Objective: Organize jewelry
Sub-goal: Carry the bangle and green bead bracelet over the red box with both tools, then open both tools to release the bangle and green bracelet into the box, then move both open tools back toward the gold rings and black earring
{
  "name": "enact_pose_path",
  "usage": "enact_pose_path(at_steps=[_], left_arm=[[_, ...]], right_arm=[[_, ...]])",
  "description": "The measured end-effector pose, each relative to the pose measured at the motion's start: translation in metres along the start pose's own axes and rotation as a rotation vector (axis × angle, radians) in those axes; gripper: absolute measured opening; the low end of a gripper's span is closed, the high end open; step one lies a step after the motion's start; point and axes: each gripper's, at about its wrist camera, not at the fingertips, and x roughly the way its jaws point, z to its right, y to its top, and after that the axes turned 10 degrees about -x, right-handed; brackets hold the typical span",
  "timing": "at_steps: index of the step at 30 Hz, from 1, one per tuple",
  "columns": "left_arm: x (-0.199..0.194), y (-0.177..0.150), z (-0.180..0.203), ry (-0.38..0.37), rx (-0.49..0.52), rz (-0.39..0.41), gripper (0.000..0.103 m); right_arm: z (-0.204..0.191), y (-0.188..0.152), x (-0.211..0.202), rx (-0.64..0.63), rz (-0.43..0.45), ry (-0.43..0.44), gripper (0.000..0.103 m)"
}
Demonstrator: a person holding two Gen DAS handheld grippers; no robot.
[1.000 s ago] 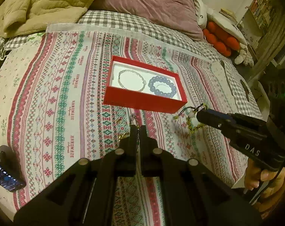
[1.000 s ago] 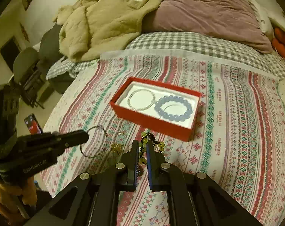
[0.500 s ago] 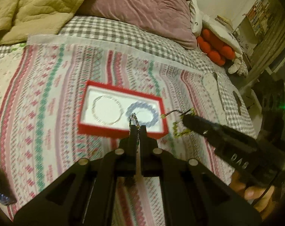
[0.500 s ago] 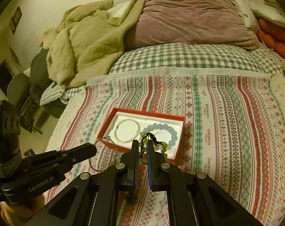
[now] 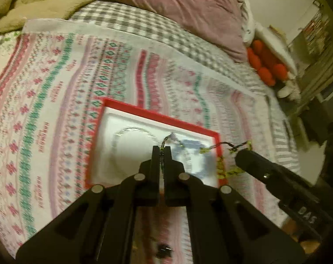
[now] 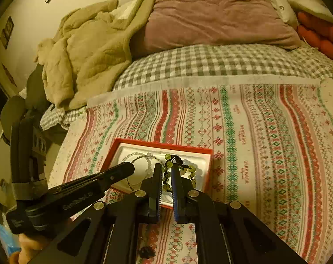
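Jewelry hangs from both of your tongs over the red box (image 6: 207, 151) on the bed's striped cloth (image 6: 265, 145). Your right tongs (image 6: 166, 176) are pinched narrow on a green bead bracelet (image 6: 188, 170), which dangles just ahead of their tips above the box's white lining. Your left tongs (image 5: 161, 151) are closed on a thin chain (image 5: 166, 139) that trails forward from the tips. A clear bead bracelet (image 6: 131, 157) lies in the box beyond your left tongs; the blue one (image 5: 201, 160) lies beneath your right, blurred.
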Motion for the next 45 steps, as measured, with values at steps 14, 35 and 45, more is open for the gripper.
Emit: enact_pose_path(at_steps=[14,35,45], left_arm=[[-0.002,0.002,-0.013,0.12,0.064,0.048,0.003],[-0.041,-0.02,0.018,0.2,0.188,0.112,0.062],[-0.062,-0.047,0.017,0.258,0.177,0.092,0.082]], right_arm=[[-0.005,-0.002,0.034,0.016,-0.051,0.073,0.008],[0.007,-0.007,-0.013,-0.029,0.011,-0.076,0.07],[0.005,-0.032,-0.05,-0.075,0.014,-0.15,0.084]])
